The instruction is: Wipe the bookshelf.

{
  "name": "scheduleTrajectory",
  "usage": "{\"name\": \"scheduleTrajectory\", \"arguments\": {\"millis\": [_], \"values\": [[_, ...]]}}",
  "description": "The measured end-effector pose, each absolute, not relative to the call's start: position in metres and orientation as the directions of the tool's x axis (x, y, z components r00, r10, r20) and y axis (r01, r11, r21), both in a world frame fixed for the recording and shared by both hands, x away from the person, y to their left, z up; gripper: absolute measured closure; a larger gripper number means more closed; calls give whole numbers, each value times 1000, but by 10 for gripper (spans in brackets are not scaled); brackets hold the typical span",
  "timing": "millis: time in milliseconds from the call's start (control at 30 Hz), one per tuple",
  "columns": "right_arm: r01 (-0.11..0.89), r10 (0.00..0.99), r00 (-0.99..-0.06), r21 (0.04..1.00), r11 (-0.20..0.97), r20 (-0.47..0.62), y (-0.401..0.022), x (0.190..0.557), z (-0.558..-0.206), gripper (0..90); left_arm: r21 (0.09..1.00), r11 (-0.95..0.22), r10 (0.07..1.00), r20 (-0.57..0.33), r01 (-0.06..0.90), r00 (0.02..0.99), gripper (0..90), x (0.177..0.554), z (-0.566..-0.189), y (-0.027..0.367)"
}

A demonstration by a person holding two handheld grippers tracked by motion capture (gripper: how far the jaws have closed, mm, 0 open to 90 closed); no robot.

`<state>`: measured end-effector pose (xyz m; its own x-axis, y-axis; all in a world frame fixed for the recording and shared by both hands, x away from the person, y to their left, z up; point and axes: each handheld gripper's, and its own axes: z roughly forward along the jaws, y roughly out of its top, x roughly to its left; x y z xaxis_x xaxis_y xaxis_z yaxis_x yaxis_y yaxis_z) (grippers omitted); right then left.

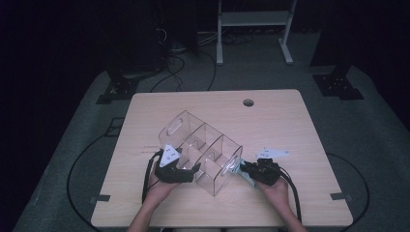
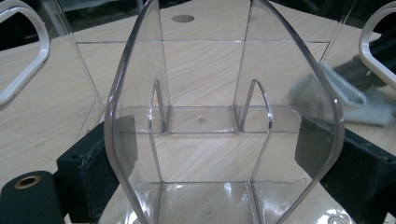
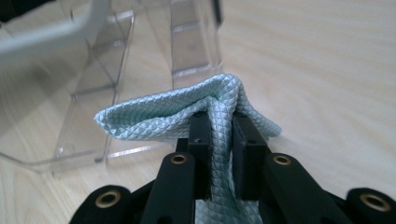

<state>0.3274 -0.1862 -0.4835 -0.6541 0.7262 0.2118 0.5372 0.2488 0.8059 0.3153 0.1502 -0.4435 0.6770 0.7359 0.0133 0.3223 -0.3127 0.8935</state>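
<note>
The organizer (image 1: 200, 150) lies mid-table (image 1: 290, 121), with the cloth (image 1: 245, 177) at its right end.

Organiser (image 1: 203, 152) – clear glossy plastic; cloth (image 3: 187, 116) – textured weave; table (image 1: 290, 125) – matt wood.

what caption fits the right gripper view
Right gripper pinching a pale green textured cloth beside a clear plastic divided organiser.

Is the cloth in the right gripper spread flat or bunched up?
Bunched: the cloth is pinched into a raised fold between the right gripper jaws.
</note>
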Motion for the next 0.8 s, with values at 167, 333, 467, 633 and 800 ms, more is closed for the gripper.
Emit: {"name": "scheduleTrajectory", "arguments": {"millis": [167, 333, 467, 633, 800], "values": [[557, 730, -644, 794, 242, 230, -187, 328, -492, 793, 895, -314, 734, 17, 317, 679, 84, 316, -444, 149], [534, 726, -652, 812, 234, 219, -188, 327, -482, 793, 896, -308, 735, 9, 320, 678, 84, 316, -444, 150], [525, 722, -653, 823, 215, 229, -190, 326, -480, 793, 896, -311, 734, 15, 318, 678, 84, 316, -444, 149], [506, 714, -656, 844, 175, 245, -195, 323, -468, 794, 897, -307, 734, 11, 317, 679, 84, 316, -445, 149], [439, 715, -665, 888, 137, 218, -202, 322, -431, 794, 896, -311, 735, 15, 317, 678, 84, 315, -444, 148]]}}
